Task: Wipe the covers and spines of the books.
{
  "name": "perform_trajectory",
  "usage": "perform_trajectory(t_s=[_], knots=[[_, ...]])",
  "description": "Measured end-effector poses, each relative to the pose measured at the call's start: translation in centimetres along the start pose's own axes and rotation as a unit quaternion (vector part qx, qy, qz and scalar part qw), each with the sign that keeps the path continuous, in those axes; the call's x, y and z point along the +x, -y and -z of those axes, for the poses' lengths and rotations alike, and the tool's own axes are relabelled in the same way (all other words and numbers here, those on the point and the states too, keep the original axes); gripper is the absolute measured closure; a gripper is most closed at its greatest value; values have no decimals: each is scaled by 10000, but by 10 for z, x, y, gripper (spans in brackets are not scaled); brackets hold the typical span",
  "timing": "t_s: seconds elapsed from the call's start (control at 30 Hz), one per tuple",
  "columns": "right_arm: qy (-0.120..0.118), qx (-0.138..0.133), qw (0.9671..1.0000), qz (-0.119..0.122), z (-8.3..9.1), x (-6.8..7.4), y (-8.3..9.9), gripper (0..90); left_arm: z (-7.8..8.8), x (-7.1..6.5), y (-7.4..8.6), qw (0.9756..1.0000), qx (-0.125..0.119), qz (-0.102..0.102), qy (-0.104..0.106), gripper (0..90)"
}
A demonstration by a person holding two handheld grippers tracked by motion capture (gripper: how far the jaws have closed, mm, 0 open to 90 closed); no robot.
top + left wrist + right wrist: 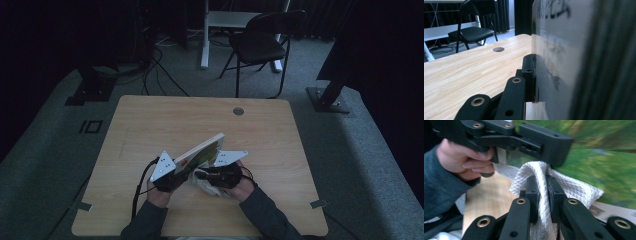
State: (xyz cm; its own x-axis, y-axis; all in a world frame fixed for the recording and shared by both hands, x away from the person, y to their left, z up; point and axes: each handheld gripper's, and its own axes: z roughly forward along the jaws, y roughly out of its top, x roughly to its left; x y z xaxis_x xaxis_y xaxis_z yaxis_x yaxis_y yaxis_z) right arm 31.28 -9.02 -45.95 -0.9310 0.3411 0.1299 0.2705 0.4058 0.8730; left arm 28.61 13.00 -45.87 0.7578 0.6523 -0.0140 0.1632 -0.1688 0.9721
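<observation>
Over the bench (150, 125), the left gripper (534, 75) clamps a tilted book (200, 152). The right gripper's (542, 192) fingers pinch a white cloth (574, 188) against its cover.

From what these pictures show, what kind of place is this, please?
Probably an office or lab room set up for recording. A light wooden desk with a round cable hole stands on grey carpet, a black folding chair waits behind it, and cables trail across the floor by dark curtains.

The high view is dimly lit, its edges lost in darkness; close surfaces in both gripper views are blurred.
</observation>
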Motion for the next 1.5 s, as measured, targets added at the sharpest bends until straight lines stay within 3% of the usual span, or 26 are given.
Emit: perform_trajectory(t_s=[0.63, 0.9, 1.0, 1.27, 1.5], knots=[[-341, 114, 9993, 143, -20, 20, 2, 818, -2, -2, 2, 9998, -101, 108, -92, 781], [-375, 67, 9991, 160, -20, 22, 0, 818, -1, -2, 2, 9997, -162, 158, -105, 780], [-484, -17, 9988, 62, -18, 22, -1, 819, -2, -2, 2, 9997, -141, 158, -85, 780], [-323, -17, 9994, 98, -15, 17, -1, 819, 0, -1, 2, 9997, -148, 139, -132, 780], [41, -208, 9997, -77, 4, 0, -2, 818, 4, 2, 2, 9998, -117, 120, -133, 780]])
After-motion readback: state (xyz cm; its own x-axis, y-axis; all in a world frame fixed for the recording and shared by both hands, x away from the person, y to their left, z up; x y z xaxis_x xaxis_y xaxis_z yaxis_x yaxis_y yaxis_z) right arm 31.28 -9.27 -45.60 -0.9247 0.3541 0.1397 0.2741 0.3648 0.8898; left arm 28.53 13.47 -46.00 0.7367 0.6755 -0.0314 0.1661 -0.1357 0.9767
